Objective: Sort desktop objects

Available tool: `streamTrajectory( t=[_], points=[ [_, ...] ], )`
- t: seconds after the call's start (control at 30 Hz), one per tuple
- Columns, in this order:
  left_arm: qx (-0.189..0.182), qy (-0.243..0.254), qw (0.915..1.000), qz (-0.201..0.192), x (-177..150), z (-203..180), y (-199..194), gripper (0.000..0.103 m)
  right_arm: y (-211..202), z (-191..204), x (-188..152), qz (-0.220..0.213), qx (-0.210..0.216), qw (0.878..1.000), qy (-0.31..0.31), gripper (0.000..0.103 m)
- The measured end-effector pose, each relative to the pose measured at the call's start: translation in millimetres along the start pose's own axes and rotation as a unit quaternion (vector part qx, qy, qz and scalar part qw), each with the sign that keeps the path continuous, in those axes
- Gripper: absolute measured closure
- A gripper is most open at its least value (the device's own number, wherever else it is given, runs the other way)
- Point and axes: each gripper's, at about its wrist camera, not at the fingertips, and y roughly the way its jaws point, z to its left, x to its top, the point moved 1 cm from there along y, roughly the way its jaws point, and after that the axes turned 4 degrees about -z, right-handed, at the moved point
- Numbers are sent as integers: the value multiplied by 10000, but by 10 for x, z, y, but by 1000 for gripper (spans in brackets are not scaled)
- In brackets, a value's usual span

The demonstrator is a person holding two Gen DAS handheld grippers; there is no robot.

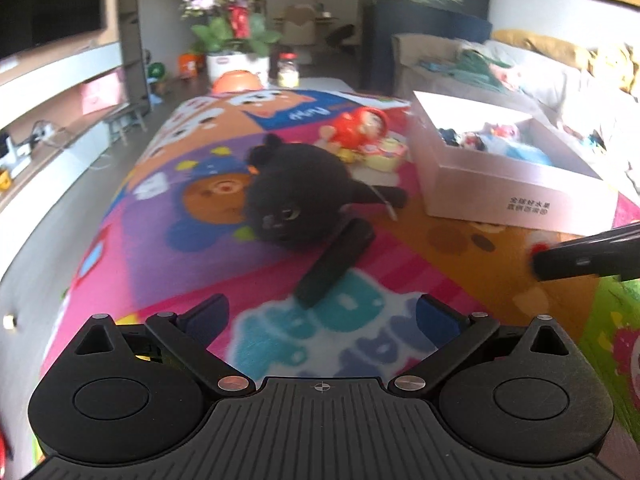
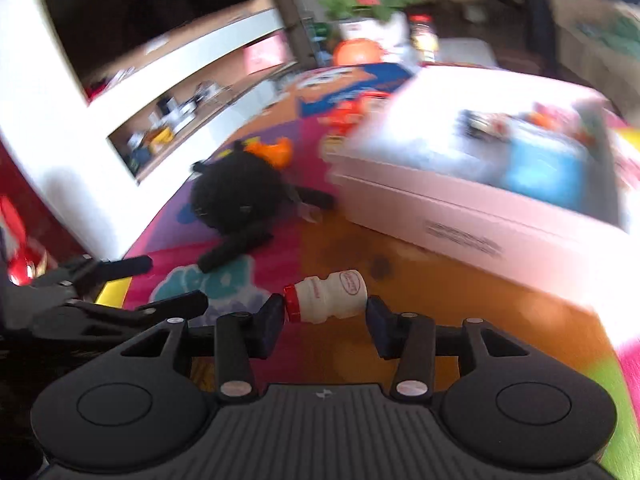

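A black plush cat (image 1: 298, 190) lies on the colourful mat, ahead of my open, empty left gripper (image 1: 320, 316). A red figurine (image 1: 360, 126) and small yellow toys (image 1: 384, 154) lie behind it. The open white box (image 1: 508, 188) with several toys inside stands to the right. In the right wrist view, my right gripper (image 2: 325, 312) is shut on a small white drink bottle (image 2: 330, 298) with a red cap, held sideways above the mat, in front of the box (image 2: 480, 216). The plush (image 2: 236, 196) lies to its left.
A flower pot (image 1: 236, 60), a jar (image 1: 288, 70) and an orange round object (image 1: 238, 80) stand at the table's far end. A TV shelf runs along the left. A sofa with clutter is at the right. The left gripper (image 2: 120, 280) shows in the right wrist view.
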Motion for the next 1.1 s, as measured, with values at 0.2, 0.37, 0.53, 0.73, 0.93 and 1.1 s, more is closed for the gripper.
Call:
streamTrajectory(
  t=[0.2, 0.37, 0.53, 0.73, 0.93, 1.1],
  points=[
    [-366, 38, 9989, 290, 118, -199, 289, 1, -394, -229, -242, -610, -1037, 9924, -260, 30],
    [-1036, 149, 9940, 330, 126, -430, 217, 0, -479, -415, -358, -791, -1522, 9850, -172, 18],
    [-1968, 447, 9794, 121, 138, -574, -39, 0, -498, -604, -414, -762, -1755, 9815, 107, 10],
    [-1217, 757, 9897, 0, 238, -536, 164, 0, -430, -612, -519, -740, -1802, 9807, 166, 4],
    [-1463, 1268, 9811, -1, 475, -643, 600, 0, -418, -592, -545, -748, -1774, 9812, 134, 1],
    [-2263, 1236, 9660, 207, 490, -777, 805, 0, -449, -592, -556, -853, -1791, 9800, 184, 0]
  ],
)
